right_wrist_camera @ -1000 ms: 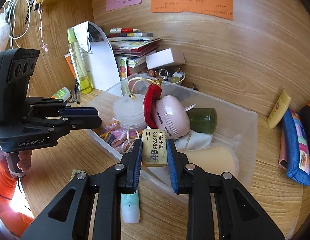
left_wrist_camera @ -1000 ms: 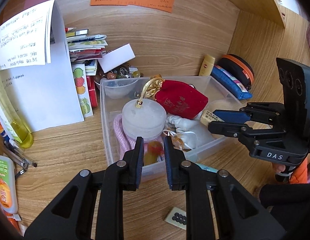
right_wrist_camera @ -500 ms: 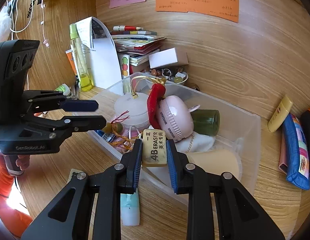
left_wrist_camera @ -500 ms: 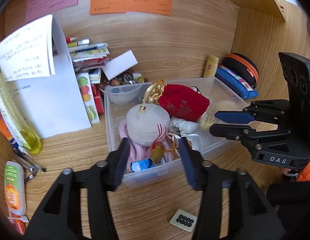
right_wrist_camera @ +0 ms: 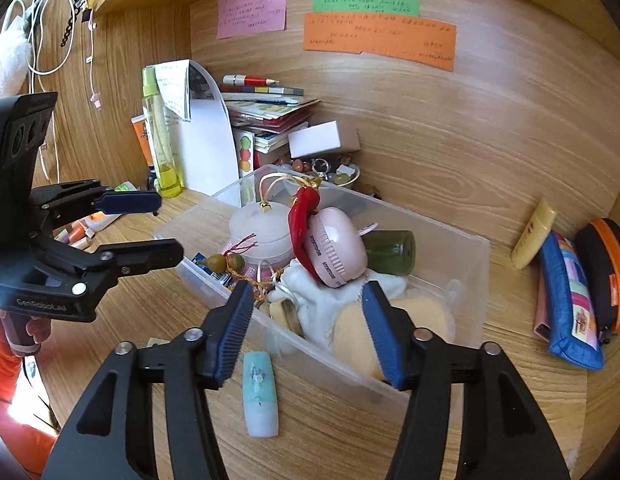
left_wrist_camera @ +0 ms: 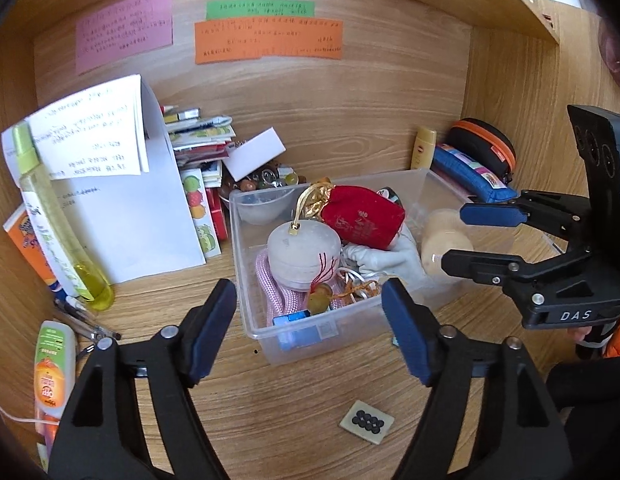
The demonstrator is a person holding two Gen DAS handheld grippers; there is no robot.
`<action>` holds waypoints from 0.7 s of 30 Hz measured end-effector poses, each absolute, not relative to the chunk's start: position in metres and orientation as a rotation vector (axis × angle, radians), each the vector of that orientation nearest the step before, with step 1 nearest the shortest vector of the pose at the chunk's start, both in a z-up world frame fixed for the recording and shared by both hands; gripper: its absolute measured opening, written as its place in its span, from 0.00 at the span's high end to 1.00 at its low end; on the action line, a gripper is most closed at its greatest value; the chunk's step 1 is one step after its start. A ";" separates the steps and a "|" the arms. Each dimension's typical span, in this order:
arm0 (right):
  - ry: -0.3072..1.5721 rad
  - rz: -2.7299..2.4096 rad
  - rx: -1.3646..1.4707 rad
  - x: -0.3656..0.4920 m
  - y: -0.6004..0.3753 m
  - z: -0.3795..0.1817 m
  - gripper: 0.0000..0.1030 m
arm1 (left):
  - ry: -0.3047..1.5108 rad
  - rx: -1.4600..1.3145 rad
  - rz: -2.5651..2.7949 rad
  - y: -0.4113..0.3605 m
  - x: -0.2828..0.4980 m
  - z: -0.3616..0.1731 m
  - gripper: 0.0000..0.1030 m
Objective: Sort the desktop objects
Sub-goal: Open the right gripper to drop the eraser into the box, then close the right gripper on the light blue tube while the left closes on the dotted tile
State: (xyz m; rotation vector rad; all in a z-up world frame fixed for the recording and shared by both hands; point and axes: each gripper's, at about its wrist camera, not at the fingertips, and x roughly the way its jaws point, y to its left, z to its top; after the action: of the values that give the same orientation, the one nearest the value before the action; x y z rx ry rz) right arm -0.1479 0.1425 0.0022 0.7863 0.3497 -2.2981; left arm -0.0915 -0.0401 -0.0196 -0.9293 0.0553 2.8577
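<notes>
A clear plastic bin [left_wrist_camera: 254, 332] [right_wrist_camera: 476, 248] on the wooden desk holds a round white case [left_wrist_camera: 304, 250], a red pouch [left_wrist_camera: 364, 216], a small gourd charm [left_wrist_camera: 320, 302] [right_wrist_camera: 224, 261], a pink gadget [right_wrist_camera: 336, 252] and an eraser [right_wrist_camera: 286, 314] lying at the bin's near wall. My left gripper [left_wrist_camera: 310, 336] is open and empty in front of the bin. My right gripper [right_wrist_camera: 308, 334] is open and empty over the bin's near edge, and also shows in the left wrist view [left_wrist_camera: 470, 236].
Papers [left_wrist_camera: 122, 208], a yellow spray bottle [left_wrist_camera: 54, 224] and a book stack [left_wrist_camera: 198, 140] stand at the left back. A blue pencil case [right_wrist_camera: 570, 300] and orange-zip pouch [right_wrist_camera: 606, 268] lie at the right. A pale tube [right_wrist_camera: 260, 394] and a dotted card [left_wrist_camera: 367, 422] lie on the desk.
Both grippers opened. The left let go of the gourd charm and the right let go of the eraser; both now lie in the bin. Both grippers pulled back.
</notes>
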 end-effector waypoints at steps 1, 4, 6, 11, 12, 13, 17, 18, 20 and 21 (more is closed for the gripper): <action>0.347 -2.303 0.782 -0.146 0.144 0.003 0.43 | 0.064 -0.920 2.865 -0.039 -0.088 -0.019 0.24; 0.341 -2.314 0.768 -0.139 0.148 0.006 0.39 | 0.070 -0.905 2.880 -0.037 -0.081 -0.017 0.16; 0.343 -2.320 0.763 -0.134 0.150 0.007 0.35 | 0.071 -0.903 2.885 -0.036 -0.077 -0.016 0.14; 0.347 -2.340 0.750 -0.122 0.158 0.007 0.28 | 0.069 -0.913 2.888 -0.032 -0.068 -0.018 0.11; 0.344 -2.341 0.752 -0.120 0.159 0.006 0.28 | 0.069 -0.917 2.890 -0.032 -0.066 -0.019 0.11; 0.341 -2.342 0.756 -0.118 0.161 0.005 0.28 | 0.068 -0.923 2.888 -0.032 -0.064 -0.020 0.11; 0.337 -2.342 0.782 -0.112 0.166 -0.003 0.27 | 0.052 -0.965 2.875 -0.030 -0.059 -0.029 0.09; 0.335 -2.340 0.790 -0.111 0.166 -0.005 0.27 | 0.048 -0.978 2.872 -0.030 -0.058 -0.033 0.09; 0.335 -2.336 0.814 -0.110 0.167 -0.011 0.27 | 0.040 -1.004 2.864 -0.030 -0.058 -0.039 0.09; 0.340 -2.336 0.827 -0.109 0.167 -0.014 0.27 | 0.036 -1.016 2.858 -0.029 -0.057 -0.041 0.09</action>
State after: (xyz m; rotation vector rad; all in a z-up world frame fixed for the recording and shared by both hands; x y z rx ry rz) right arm -0.1091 0.1673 -0.0144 0.8268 0.3402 -2.3363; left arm -0.0569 -0.0293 -0.0412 -1.0161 0.0361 2.8582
